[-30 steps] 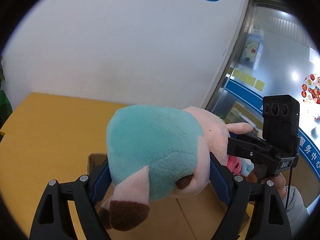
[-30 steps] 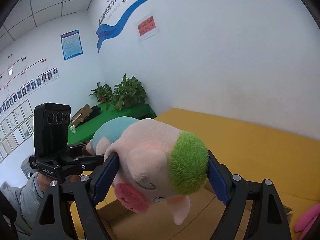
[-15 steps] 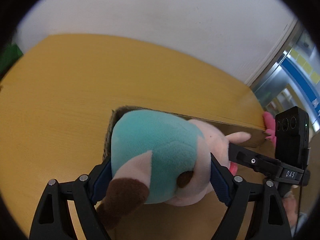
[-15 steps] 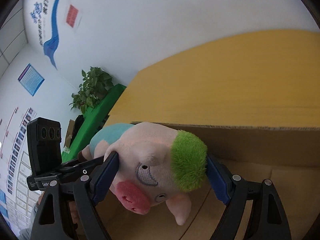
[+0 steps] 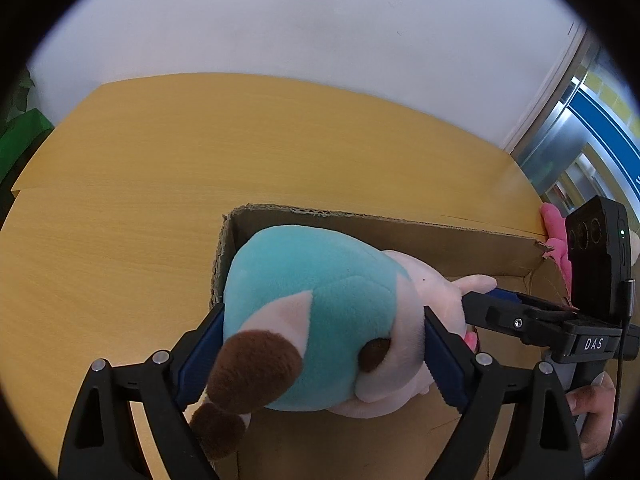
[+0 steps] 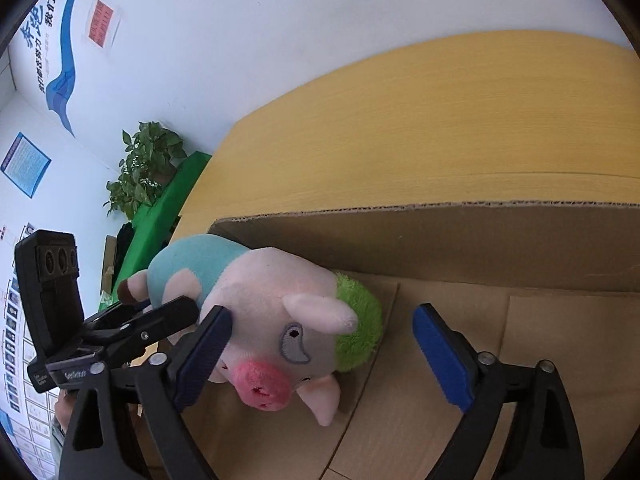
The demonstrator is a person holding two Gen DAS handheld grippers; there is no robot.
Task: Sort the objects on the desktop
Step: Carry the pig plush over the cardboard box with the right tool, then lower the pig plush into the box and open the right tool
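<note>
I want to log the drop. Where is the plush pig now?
Inside the cardboard box, at its left end in the right wrist view, between both tongs.

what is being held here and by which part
The left gripper pinches the plush pig around its teal body; the right gripper is opening off its head.

White wall (image 6: 280,40) with blue stripe (image 6: 64,80), yellow wooden desk (image 5: 200,160), potted plant (image 6: 144,160) on green table (image 6: 168,204)

An office: beside the yellow table (image 6: 400,128) stand a potted plant (image 6: 146,164) and wall notices (image 6: 102,24) (printed, some framed).
</note>
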